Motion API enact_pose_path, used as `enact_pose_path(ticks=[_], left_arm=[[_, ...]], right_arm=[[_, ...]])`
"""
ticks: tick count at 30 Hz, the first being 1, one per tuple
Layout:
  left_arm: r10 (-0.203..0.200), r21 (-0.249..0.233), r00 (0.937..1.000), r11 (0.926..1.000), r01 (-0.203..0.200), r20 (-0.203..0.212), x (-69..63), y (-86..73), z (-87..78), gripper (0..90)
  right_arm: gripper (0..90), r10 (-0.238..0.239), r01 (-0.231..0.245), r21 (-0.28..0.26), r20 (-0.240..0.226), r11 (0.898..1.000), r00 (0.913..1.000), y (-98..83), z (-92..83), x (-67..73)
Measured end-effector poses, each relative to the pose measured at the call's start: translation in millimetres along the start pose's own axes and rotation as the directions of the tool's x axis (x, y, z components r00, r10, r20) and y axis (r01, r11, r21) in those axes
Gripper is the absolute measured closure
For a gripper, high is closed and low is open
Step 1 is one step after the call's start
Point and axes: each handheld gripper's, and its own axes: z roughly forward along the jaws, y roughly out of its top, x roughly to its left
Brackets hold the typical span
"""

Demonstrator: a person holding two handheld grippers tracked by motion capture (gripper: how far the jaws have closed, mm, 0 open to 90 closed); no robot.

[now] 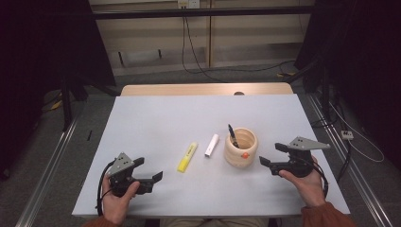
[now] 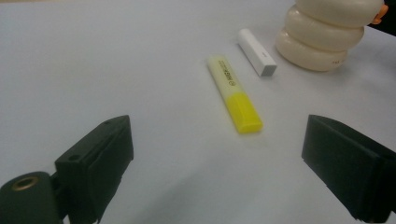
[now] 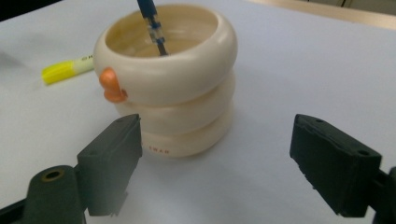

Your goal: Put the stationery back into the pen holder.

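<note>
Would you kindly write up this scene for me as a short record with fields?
surface: white table
holder: cream ringed pen holder, upright, orange knob on its side
inside holder: blue pen, leaning
lying flat: yellow highlighter; white marker beside it, apart
left hand-held gripper: open, nothing between jaws, facing the highlighter
right hand-held gripper: open, nothing between jaws, close beside the holder

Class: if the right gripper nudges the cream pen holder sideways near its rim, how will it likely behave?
The holder probably slides rather than tips: its ringed body looks squat, with a broad base flat on the table. It looks rigid, so it shouldn't deform. The leaning pen inside may rattle or shift.
</note>
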Motion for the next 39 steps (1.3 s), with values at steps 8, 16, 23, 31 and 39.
enact_pose_path(ticks=[8, 16, 23, 31, 39], left_arm=[[0.051, 0.038, 0.9980, 0.9980, -0.050, -0.038, -8.4, 6.6, 16.5, 9.3], [0.091, 0.086, 0.9953, 0.9924, -0.088, -0.034, -19.2, 12.6, 34.1, 9.0], [0.062, 0.079, 0.9957, 0.9952, -0.057, -0.069, -18.5, 24.8, 52.4, 7.4], [0.108, 0.138, 0.9934, 0.9853, -0.101, -0.040, -18.4, 49.9, 84.9, 9.2], [0.048, 0.207, 0.9976, 0.9778, -0.036, -0.049, -18.0, 56.2, 109.1, 10.1]], right_arm=[[12.7, -0.004, 0.004, 0.033, 0.008, 0.999, 1.0000, -9.1, 2.4, 9.0], [12.8, 0.006, -0.007, 0.030, 0.025, 1.000, 0.9997, -15.7, -1.4, 14.8], [12.7, 0.011, -0.011, 0.040, 0.006, 0.999, 0.9999, -21.8, -3.6, 17.0], [12.8, 0.008, -0.009, 0.043, 0.006, 0.999, 0.9999, -23.1, -0.9, 15.2], [13.1, 0.012, -0.012, 0.050, 0.002, 0.999, 0.9999, -23.9, 0.4, 14.4]])
